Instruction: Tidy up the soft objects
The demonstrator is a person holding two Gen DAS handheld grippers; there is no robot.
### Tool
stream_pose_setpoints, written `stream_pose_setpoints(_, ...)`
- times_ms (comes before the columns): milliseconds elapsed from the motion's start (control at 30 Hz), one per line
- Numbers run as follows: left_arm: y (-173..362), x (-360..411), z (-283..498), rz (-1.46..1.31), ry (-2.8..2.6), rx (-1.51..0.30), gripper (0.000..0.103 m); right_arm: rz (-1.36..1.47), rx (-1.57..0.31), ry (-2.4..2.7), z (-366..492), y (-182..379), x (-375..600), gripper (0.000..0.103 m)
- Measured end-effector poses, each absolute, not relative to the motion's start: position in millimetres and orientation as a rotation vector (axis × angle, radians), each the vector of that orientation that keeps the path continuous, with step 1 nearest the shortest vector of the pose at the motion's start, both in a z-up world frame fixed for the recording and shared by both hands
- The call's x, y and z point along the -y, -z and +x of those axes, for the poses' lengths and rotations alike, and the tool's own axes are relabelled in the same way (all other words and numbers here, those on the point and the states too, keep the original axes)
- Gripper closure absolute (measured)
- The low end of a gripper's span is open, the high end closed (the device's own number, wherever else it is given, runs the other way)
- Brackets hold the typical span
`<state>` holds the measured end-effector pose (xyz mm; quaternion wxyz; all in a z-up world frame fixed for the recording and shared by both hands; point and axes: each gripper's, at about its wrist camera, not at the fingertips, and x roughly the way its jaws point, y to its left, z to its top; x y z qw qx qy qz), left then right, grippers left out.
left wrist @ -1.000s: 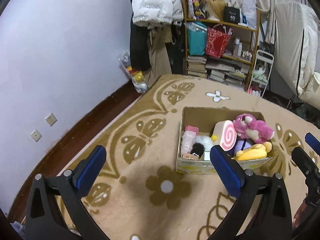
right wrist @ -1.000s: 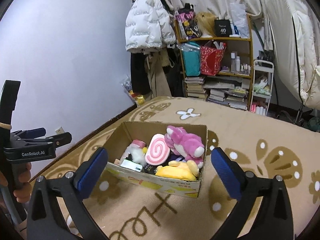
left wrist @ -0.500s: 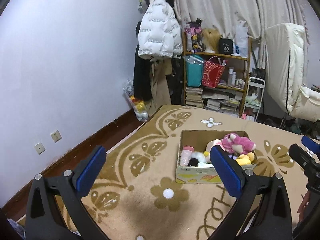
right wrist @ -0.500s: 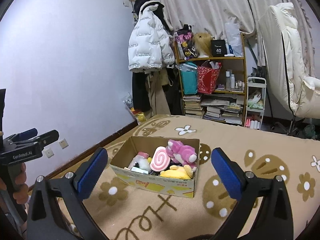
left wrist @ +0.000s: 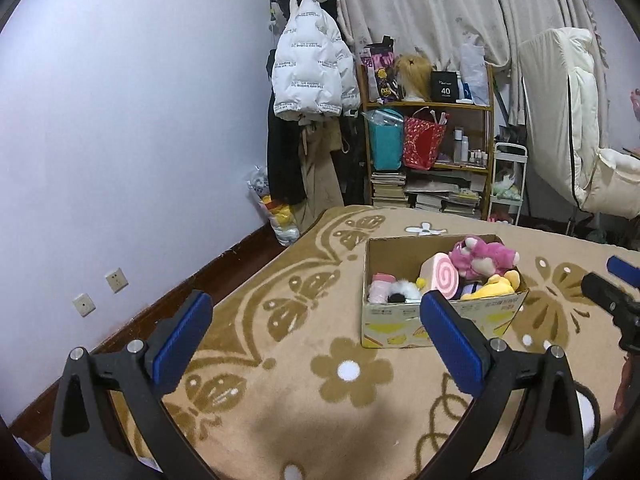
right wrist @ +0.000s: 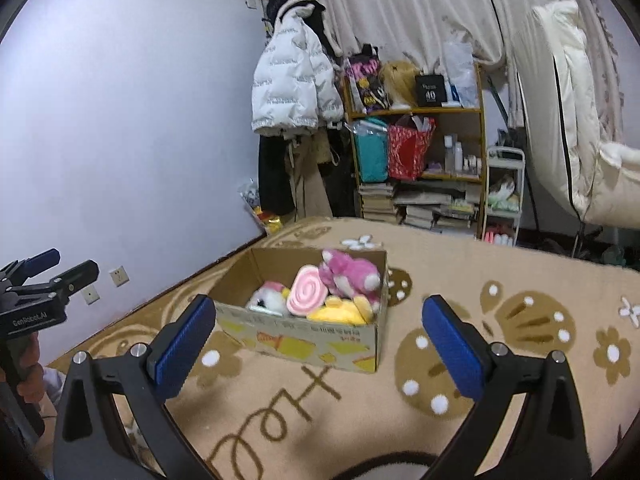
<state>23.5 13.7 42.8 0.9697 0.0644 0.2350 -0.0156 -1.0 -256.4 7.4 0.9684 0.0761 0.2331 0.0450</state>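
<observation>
A cardboard box [left wrist: 400, 330] stands on the tan carpet and also shows in the right wrist view [right wrist: 304, 336]. It holds soft toys: a pink plush [left wrist: 484, 258] [right wrist: 348, 276], a pink swirl roll [left wrist: 442, 280] [right wrist: 306, 294], a yellow plush [left wrist: 492, 286] [right wrist: 340, 314] and a white fluffy toy [left wrist: 400, 290] [right wrist: 266, 302]. My left gripper [left wrist: 316, 338] is open and empty, well short of the box. My right gripper [right wrist: 318, 338] is open and empty, facing the box from a distance.
A wooden shelf [left wrist: 428, 148] with bags, books and bottles stands at the back, with a white jacket [left wrist: 312, 64] hanging beside it. A white chair [left wrist: 576, 140] is at the right. The purple wall [left wrist: 120, 140] runs along the left. The carpet [left wrist: 320, 400] spreads around the box.
Both grippers have pulled back and up from the box, so it looks smaller and farther away. Both stay open and empty.
</observation>
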Motion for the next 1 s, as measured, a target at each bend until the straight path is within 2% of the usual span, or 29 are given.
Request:
stream_pose_setpoints(333, -21.7, -9.7, 31.2, 0.140, 0.038, -0.511, 0.001, 0.125, -0.514, -0.084, -1.0, 20.4, 259.6, 0.000)
stream_pose_setpoints(1000, -0.9, 2.9, 46.5, 0.154, 0.070, -0.573, 0.001, 0.129, -0.556, -0.067, 9.1, 37.2, 258.8, 0.000)
